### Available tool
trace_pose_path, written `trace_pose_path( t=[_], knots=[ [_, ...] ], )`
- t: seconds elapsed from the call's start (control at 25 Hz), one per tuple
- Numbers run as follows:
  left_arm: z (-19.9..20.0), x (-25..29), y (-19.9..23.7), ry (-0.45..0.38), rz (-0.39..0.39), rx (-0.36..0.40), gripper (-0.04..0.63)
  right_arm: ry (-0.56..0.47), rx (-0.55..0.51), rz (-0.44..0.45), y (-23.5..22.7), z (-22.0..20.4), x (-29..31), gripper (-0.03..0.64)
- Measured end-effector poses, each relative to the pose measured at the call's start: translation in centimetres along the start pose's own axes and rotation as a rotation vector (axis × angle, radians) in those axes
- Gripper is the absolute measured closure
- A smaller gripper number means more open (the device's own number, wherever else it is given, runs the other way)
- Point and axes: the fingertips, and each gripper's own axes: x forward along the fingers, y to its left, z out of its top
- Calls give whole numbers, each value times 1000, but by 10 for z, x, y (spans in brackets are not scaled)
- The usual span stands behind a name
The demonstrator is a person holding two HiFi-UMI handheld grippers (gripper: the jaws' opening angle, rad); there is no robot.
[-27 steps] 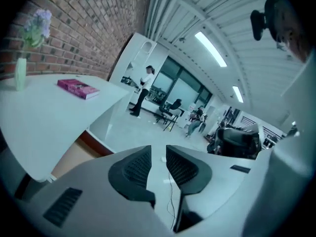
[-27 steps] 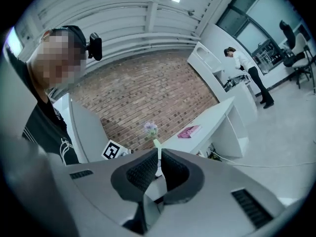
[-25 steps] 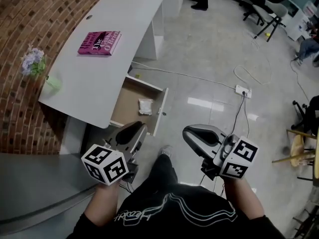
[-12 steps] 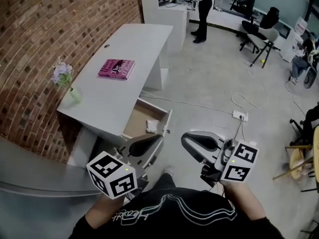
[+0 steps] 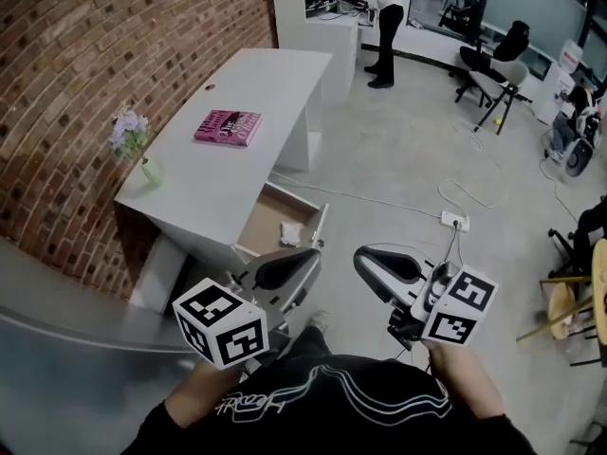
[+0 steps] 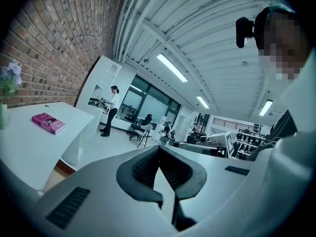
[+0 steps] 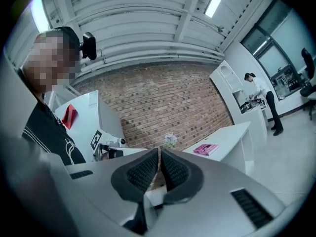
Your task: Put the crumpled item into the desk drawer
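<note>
The white crumpled item (image 5: 291,232) lies inside the open desk drawer (image 5: 254,226), near its front panel. The drawer sticks out from the white desk (image 5: 228,178). My left gripper (image 5: 289,266) is held near my body, short of the drawer front, shut with nothing between its pads (image 6: 143,169). My right gripper (image 5: 377,263) hovers beside it over the floor, also shut and empty, with its pads (image 7: 174,168) meeting at the tips. In the left gripper view the left gripper (image 6: 158,150) points past the desk into the room. In the right gripper view the right gripper (image 7: 159,151) points towards the brick wall.
A pink book (image 5: 228,127) and a small vase of purple flowers (image 5: 133,140) sit on the desk. A brick wall (image 5: 95,55) runs along the left. A power strip (image 5: 450,221) with cables lies on the floor. A standing person (image 5: 386,17) and chairs (image 5: 493,74) are far back.
The head view has lifted and drawn back, so the desk and drawer sit farther off. Both grippers stay close to my body. The crumpled item has not moved in the drawer.
</note>
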Motion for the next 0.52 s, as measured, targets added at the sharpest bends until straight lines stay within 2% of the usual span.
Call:
trace_pose_path(
  t=[0.52],
  knots=[
    [-14,-9,-29,12,12,-5,574,10,-19,-17,20,-9,-22,568]
  ],
)
